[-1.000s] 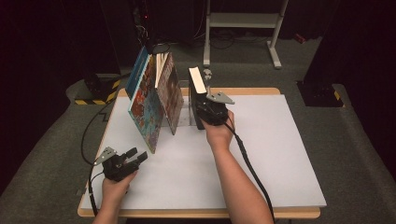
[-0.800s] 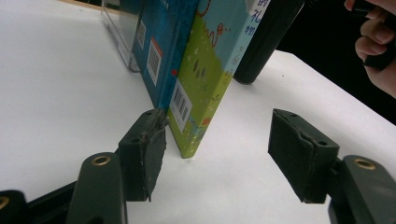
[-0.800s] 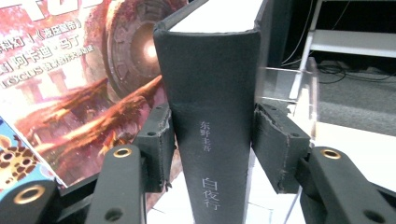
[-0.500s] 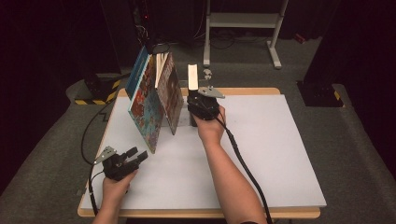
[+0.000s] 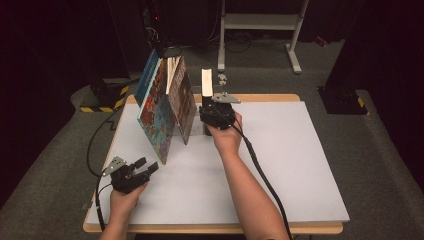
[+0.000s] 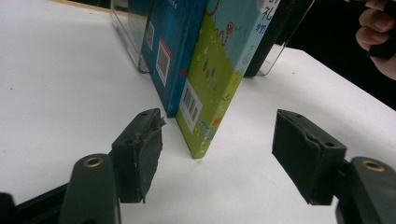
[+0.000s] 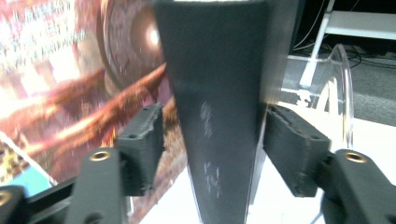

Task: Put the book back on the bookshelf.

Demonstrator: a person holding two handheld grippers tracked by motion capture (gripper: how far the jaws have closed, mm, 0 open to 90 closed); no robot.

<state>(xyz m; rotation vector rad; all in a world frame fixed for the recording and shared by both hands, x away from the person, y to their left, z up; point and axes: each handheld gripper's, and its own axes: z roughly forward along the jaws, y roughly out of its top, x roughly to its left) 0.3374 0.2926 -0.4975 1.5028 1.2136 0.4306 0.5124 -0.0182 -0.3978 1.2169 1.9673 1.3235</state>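
Between the right claw [image 7: 212, 154] pads: dark book [image 7: 215, 93], clamped upright, spine vertical, beside leaning books [image 5: 167, 107]. Left claw [image 6: 217, 156] gaping wide, idle. White bench [image 5: 300, 165], dark room.

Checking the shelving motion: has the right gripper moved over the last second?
Yes. The right gripper has carried the black book left, closer to the leaning books.

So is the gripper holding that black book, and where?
The right gripper straddles the black book at its spine; a firm clamp cannot be told. The left gripper holds nothing.
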